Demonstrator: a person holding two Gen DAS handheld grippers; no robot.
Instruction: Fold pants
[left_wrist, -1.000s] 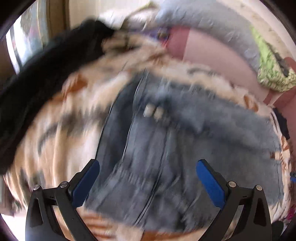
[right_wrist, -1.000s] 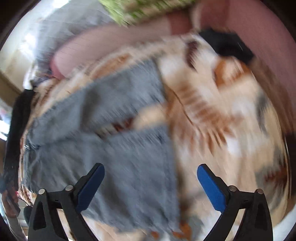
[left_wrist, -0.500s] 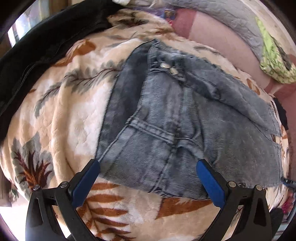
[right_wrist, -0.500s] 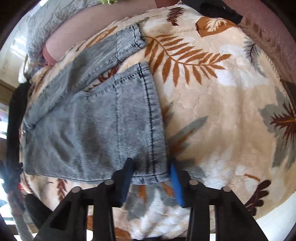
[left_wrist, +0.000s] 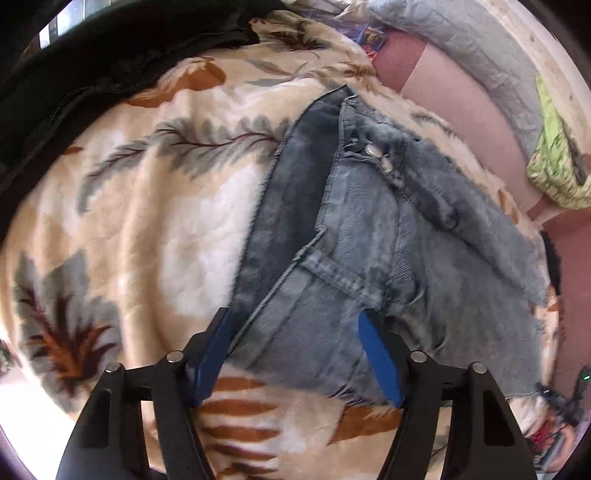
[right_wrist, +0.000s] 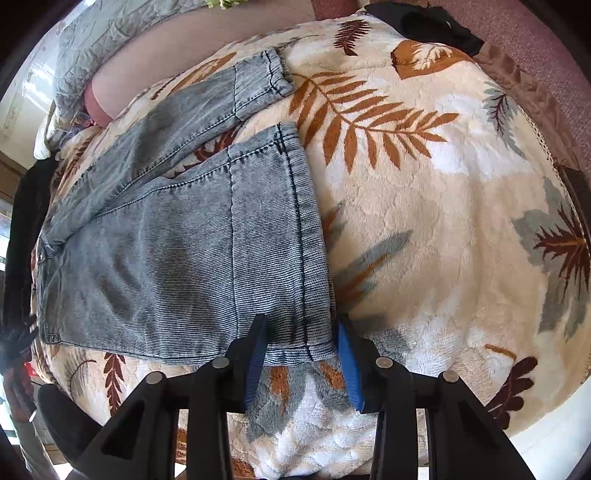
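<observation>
Left wrist view: the left gripper (left_wrist: 295, 350) straddles the waist corner of grey-blue denim pants (left_wrist: 369, 236) spread on a leaf-print blanket (left_wrist: 147, 221), its blue pads partly apart with cloth between them, not visibly pinched; a black garment (left_wrist: 92, 62) lies beyond. Right wrist view: the right gripper (right_wrist: 301, 356) stands at the hem (right_wrist: 295, 350) of the nearer leg, pads narrowed either side of that corner (whether they truly bite the cloth cannot be told). The pants (right_wrist: 166, 240) look soft, limp and fairly heavy, best taken at stitched hem and waistband, which should resist slipping. No brand, label or writing is readable.
</observation>
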